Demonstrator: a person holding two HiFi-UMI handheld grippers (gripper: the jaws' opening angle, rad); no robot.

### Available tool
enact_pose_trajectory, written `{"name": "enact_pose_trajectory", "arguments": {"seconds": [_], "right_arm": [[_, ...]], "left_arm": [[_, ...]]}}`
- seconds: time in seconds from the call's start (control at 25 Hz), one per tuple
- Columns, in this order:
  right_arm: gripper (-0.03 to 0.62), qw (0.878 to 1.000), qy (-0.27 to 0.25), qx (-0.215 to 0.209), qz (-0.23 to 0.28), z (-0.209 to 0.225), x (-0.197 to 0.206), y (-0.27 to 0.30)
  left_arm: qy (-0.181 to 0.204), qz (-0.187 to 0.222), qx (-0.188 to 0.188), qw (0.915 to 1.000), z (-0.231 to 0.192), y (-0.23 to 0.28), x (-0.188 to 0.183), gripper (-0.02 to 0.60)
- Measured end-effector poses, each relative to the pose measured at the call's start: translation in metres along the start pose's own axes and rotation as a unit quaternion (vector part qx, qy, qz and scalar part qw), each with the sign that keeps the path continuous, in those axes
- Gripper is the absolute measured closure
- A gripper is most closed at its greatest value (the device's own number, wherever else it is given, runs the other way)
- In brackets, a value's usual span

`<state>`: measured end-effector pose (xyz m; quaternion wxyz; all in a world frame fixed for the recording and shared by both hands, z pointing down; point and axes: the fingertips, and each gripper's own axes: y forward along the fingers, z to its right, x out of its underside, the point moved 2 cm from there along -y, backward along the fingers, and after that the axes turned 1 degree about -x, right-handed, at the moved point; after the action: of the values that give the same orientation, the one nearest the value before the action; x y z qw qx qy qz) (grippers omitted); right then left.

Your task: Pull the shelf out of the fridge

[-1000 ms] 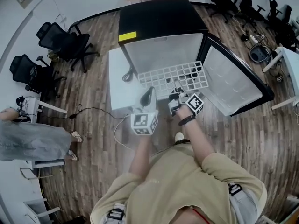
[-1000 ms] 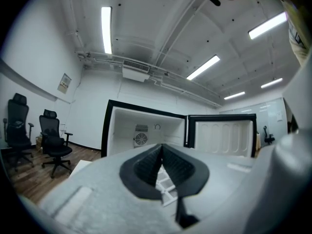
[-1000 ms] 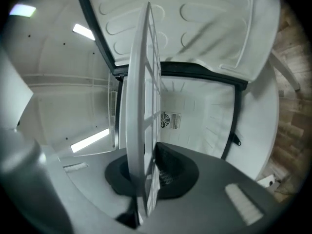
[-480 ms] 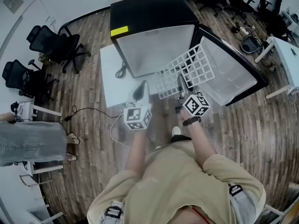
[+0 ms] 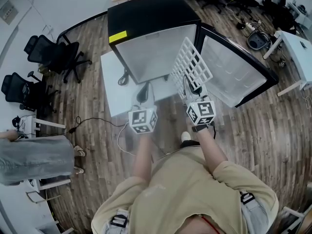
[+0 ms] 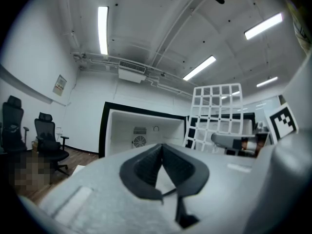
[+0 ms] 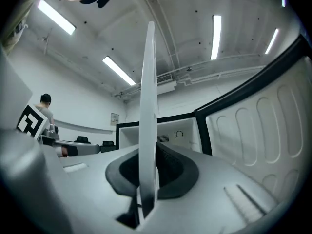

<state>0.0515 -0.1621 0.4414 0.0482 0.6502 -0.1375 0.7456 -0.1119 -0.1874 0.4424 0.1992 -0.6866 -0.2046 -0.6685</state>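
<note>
fridge (image 5: 156,43): black box, white inside, standing open ahead of both tools.
door (image 5: 234,77): swung wide, just right of the right tool. I'd carry the shelf back and left so the grid doesn't clip it.
shelf (image 5: 191,65): white wire grid with square cells. It's clear of the fridge, up on edge ahead of the right tool, between cavity and door.
right tool (image 5: 187,84): clamped tight on the shelf's near edge. Single-point hold, so go slow; the grid will likely swing.
left tool (image 5: 144,90): jaws together, holding nothing, just left of the right tool. It could steady the free edge.
</note>
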Motion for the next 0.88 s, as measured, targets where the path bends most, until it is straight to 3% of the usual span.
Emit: {"name": "enact_pose_trajectory", "arguments": {"seconds": [0.44,0.88], "right_arm": [[0.568,0.995,-0.095,-0.016,-0.006,-0.013,-0.019,0.011],[0.568,0.995,-0.1,0.005,-0.006,-0.015,-0.025,0.014]], "left_arm": [[0.025,0.003,-0.011,0.9996,-0.002,0.006,-0.004,0.583],[0.026,0.003,-0.019,0.9995,-0.007,0.001,-0.004,0.583]]}}
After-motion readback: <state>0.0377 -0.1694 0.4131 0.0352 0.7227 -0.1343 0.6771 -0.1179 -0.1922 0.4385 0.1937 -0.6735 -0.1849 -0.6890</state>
